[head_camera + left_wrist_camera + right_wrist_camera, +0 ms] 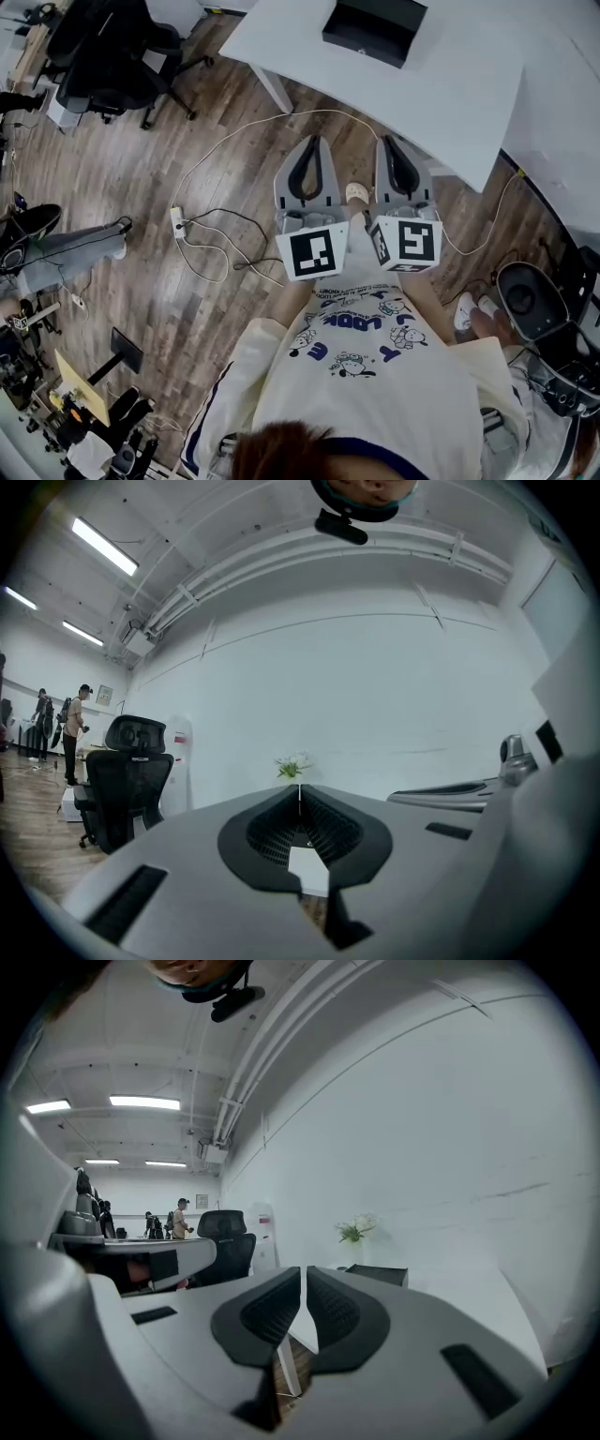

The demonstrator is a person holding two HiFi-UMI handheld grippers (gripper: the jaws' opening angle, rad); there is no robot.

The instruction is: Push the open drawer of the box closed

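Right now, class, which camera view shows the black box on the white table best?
The head view: the black box sits on the white table, seen from above. The right gripper view shows only a low sliver beyond its jaws. The left gripper view shows none.

Blue lettering on the person's shirt (354, 322) appears to read "LOOK". Smaller print beside it is illegible. No other text is readable.
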